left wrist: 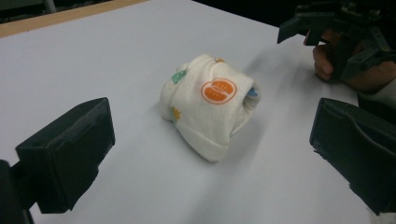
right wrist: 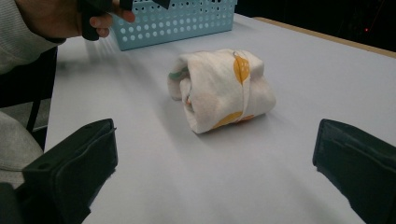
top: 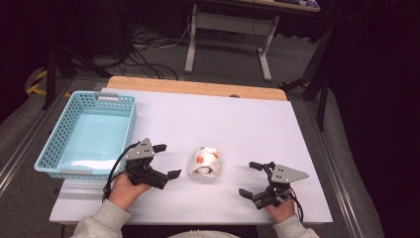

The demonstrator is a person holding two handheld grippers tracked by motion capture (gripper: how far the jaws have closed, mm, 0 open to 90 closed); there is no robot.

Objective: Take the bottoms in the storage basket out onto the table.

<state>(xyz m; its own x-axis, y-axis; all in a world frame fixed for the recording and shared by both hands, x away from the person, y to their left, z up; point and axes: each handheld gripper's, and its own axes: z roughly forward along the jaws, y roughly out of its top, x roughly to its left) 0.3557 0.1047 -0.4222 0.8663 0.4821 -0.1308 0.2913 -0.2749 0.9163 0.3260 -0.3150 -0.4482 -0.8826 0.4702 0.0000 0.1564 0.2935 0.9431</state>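
Rolled cloth bundle [top: 205, 162] on table, long axis roughly toward-away from person.

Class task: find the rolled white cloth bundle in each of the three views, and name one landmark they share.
High view: rolled cloth bundle at table centre, between both grippers.
Left gripper view: centre, beyond the open jaws.
Right gripper view: upper centre.
Shared landmark: white table top.
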